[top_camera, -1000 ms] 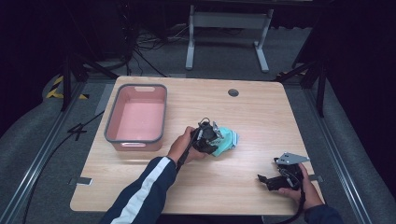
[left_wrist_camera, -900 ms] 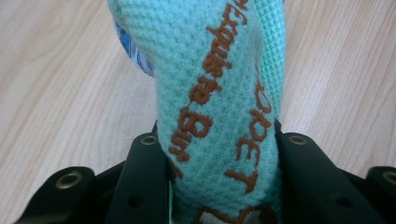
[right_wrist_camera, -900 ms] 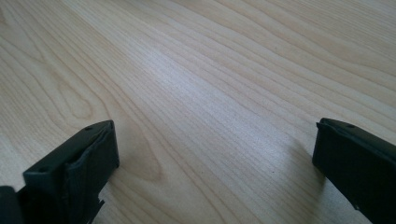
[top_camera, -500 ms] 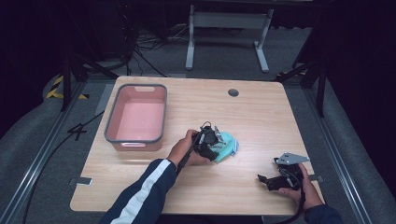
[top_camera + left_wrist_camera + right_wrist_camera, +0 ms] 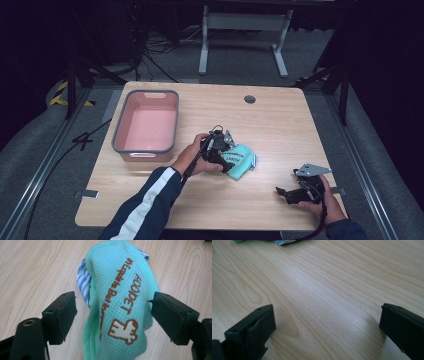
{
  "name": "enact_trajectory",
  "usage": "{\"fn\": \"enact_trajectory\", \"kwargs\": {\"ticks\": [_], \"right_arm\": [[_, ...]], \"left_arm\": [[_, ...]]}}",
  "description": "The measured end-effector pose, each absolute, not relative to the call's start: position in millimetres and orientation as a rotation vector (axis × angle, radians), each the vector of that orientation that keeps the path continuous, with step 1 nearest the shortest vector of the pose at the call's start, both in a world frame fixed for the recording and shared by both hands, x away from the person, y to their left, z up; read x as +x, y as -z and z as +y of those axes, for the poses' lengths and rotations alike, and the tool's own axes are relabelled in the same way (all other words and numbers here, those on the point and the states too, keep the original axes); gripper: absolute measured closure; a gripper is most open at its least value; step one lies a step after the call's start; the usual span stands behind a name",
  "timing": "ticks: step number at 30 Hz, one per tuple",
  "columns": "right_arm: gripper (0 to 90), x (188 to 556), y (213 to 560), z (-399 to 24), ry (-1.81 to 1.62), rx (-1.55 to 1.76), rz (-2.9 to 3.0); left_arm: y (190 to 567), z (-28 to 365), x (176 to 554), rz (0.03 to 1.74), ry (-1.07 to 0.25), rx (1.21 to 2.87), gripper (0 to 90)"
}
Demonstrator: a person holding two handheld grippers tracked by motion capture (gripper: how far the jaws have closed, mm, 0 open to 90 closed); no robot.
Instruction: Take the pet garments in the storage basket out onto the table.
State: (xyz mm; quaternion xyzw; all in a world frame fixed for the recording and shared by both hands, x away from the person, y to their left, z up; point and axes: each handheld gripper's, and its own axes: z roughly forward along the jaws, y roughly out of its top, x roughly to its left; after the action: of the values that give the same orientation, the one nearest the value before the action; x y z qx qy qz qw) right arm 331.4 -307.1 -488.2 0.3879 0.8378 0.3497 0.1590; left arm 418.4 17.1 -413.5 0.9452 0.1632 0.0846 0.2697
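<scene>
At a wooden table (image 5: 280,120), I hold my left gripper (image 5: 220,150) over a mint-green cloth item (image 5: 239,159) lying near the table's middle, its 2 jaws spread wide on either side of the fabric. In the left gripper view the green cloth (image 5: 117,302) rises between the jaws; the right jaw's tip sits right at the fabric's edge, while the left jaw stands clear of it, so nothing is pinched. Brown lettering reading "HOOPET" and a small paw mark run along the waffle-textured cloth, and a blue-and-white striped lining (image 5: 82,280) peeks from its far side.

My right gripper (image 5: 300,192) rests low near the table's front right corner, well apart from the cloth, its 2 jaws parted with bare wood grain (image 5: 324,302) between them and nothing in its grasp. In the right gripper view a sliver of the green cloth (image 5: 242,240) shows at the top edge.

A pink bin (image 5: 118,131) with a grey rim sits on the table's left side, to the left of my left hand (image 5: 192,156). A round cable hole (image 5: 249,99) marks the table's far edge.
</scene>
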Motion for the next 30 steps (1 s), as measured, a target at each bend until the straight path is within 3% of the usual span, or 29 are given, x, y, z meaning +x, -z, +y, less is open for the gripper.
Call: {"fn": "enact_trajectory", "kwargs": {"ticks": [10, 30], "right_arm": [[0.6, 331.4, 488.2, -307.2, -0.999, 1.109, 2.395], [0.6, 331.4, 488.2, -307.1, -1.0, 1.109, 2.395]], "left_arm": [[393.1, 27.8, 405.5, 0.417, -0.277, 2.537, 25.8], [383.8, 51.1, 379.7, 0.323, -0.285, 2.545, 21.8]]}}
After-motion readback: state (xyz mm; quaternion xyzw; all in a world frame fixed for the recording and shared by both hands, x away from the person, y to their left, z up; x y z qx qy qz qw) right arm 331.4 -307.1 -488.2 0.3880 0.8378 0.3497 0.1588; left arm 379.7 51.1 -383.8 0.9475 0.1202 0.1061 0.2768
